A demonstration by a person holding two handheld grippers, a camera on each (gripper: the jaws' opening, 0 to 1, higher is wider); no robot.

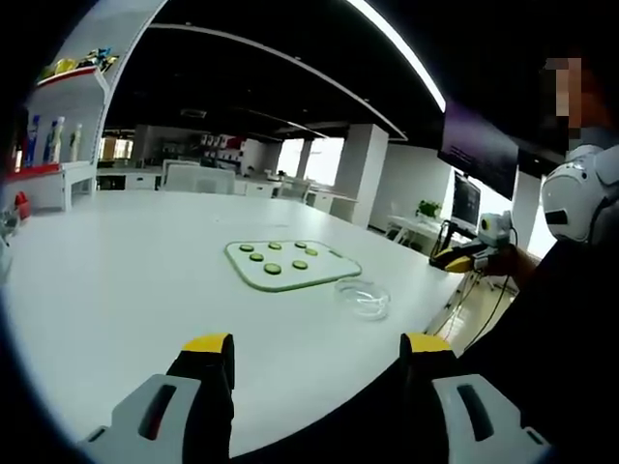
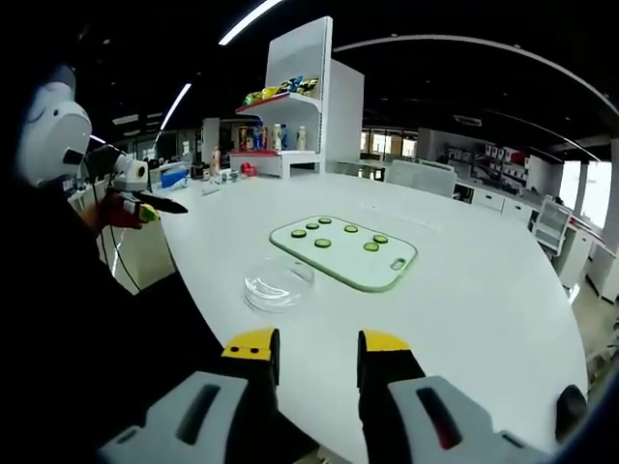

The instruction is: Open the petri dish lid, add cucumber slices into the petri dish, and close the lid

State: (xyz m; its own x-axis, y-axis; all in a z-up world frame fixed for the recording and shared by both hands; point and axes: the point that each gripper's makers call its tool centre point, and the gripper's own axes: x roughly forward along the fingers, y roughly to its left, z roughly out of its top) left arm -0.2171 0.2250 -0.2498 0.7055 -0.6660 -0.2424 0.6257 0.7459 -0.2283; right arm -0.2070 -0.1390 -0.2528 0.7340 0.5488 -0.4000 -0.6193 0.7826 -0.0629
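Clear petri dish (image 2: 279,283) beside cutting board (image 2: 345,253); no legible writing.

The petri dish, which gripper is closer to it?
Right, probably. The petri dish sits just beyond the right gripper. The left gripper hangs back at the table edge, the dish farther ahead.
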